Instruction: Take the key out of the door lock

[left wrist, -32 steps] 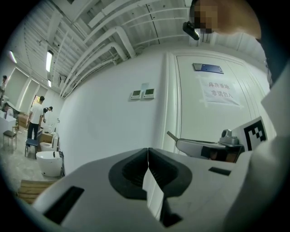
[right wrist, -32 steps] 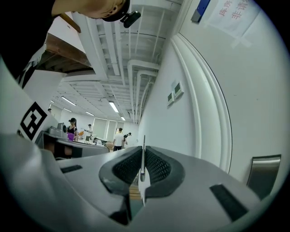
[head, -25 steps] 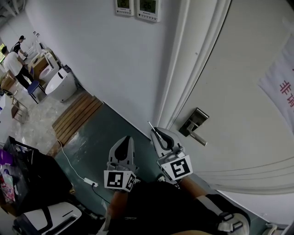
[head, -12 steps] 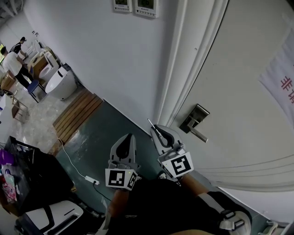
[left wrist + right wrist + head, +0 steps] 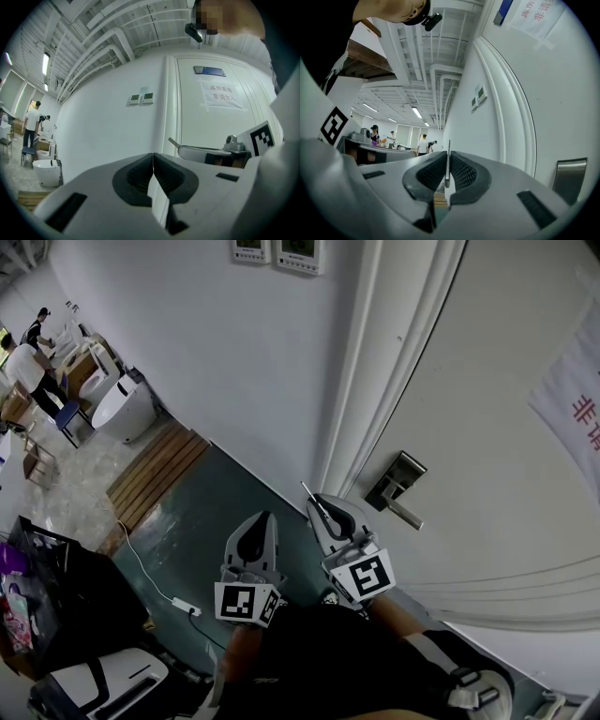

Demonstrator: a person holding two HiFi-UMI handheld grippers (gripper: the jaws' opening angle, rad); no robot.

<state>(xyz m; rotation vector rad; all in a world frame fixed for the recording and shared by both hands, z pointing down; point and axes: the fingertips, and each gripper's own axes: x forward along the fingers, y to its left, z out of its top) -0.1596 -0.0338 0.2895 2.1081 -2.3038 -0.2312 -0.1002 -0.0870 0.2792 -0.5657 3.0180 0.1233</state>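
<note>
Pinched in the right tongs (image 5: pixel 322 507) is the key (image 5: pixel 308 493). Its thin metal blade sticks out past the tips toward eleven o'clock in the head view. In the right gripper view the tongs (image 5: pixel 448 177) close their ribbed pads on the key (image 5: pixel 448 161), which stands on edge between them.

The left tongs (image 5: pixel 257 521) are pressed together with nothing between them. The left gripper view shows the two pads (image 5: pixel 140 174) meeting along one line. They hang just beside the right tongs, at their nine o'clock, and both point up toward the wall (image 5: pixel 225 362).

The key is out of the door lock (image 5: pixel 397 483) and apart from it. The lock's metal plate sits on the white door (image 5: pixel 487 409) at about two o'clock from the right tongs, with the lever handle (image 5: pixel 405 515) below the plate. In the right gripper view the plate (image 5: pixel 570 180) shows at four o'clock near the frame's edge.

A paper notice (image 5: pixel 574 409) with red print is stuck to the door at three o'clock. Two wall controllers (image 5: pixel 281 253) sit at twelve o'clock. A wooden platform (image 5: pixel 155 479) and a white toilet (image 5: pixel 122 411) lie toward nine o'clock on the floor (image 5: pixel 206 521).
</note>
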